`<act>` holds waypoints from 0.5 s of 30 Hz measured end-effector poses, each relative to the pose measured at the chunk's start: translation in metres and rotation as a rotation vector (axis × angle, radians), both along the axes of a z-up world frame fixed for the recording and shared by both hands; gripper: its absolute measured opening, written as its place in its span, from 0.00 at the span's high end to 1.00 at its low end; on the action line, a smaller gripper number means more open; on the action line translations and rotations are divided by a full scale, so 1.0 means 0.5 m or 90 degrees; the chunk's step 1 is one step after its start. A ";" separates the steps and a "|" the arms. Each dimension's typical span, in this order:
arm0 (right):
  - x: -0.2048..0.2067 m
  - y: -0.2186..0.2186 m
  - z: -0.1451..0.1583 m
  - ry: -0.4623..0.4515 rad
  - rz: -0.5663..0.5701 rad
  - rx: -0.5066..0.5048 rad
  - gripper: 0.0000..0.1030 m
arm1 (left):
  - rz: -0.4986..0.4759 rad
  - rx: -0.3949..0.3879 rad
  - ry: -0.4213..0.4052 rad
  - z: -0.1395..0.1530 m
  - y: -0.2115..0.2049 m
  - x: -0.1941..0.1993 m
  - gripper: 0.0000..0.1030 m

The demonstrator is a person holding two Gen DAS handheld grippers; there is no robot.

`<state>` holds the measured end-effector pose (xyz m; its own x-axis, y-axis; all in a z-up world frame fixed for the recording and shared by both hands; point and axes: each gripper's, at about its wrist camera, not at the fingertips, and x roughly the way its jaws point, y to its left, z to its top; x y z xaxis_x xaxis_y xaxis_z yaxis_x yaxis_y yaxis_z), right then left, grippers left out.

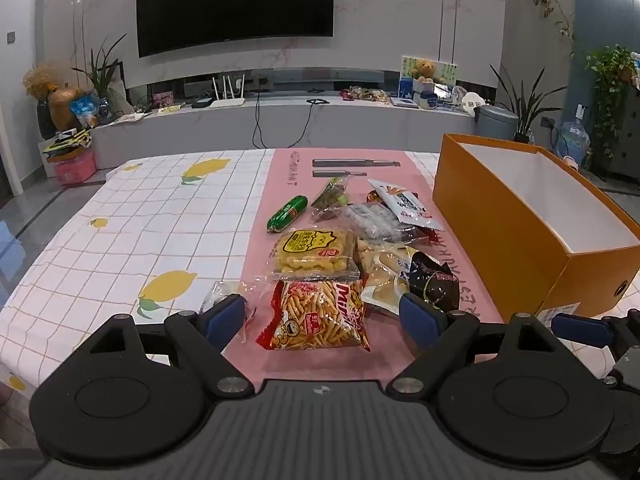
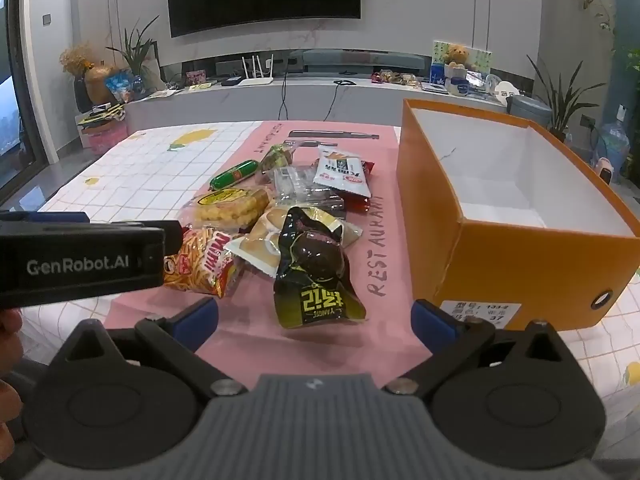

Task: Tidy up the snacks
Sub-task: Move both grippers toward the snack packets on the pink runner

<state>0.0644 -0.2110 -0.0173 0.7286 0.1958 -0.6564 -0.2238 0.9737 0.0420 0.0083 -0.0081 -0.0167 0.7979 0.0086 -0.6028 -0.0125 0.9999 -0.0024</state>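
Right wrist view: orange box (image 2: 500, 248) at right is empty, snacks (image 2: 280, 216) piled on pink mat (image 2: 256, 332) left of it. Both claws, left gripper (image 1: 322, 316) & right gripper (image 2: 314, 316), spread wide, holding nothing. Nothing packed yet.

Legible markings — what I can read from here

"GenRobot.AI" on the left gripper (image 2: 82, 266) body; "RESTAURANT" handwritten on the pink mat (image 2: 378, 246); "37" on the orange box (image 2: 520, 264) label; "Mimi" — partly readable — on the red fries bag (image 1: 318, 314).
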 end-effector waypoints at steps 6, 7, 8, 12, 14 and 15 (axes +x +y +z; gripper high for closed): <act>-0.002 -0.003 0.000 -0.001 0.000 -0.005 0.03 | 0.006 0.011 0.003 -0.005 -0.004 0.003 0.01; -0.003 -0.005 0.001 -0.002 -0.002 -0.007 0.03 | 0.006 0.012 0.004 -0.006 -0.004 0.003 0.01; -0.002 -0.003 0.003 -0.004 -0.004 -0.010 0.03 | 0.007 0.013 0.006 -0.006 -0.004 0.004 0.01; -0.003 -0.005 0.002 -0.006 -0.006 -0.012 0.03 | 0.011 0.006 0.010 -0.006 0.001 0.005 0.01; -0.003 -0.004 0.002 -0.008 -0.006 -0.014 0.03 | 0.010 0.003 0.012 -0.005 0.003 0.005 0.01; -0.003 -0.003 0.002 -0.008 -0.006 -0.014 0.03 | 0.010 0.002 0.011 -0.005 0.003 0.005 0.01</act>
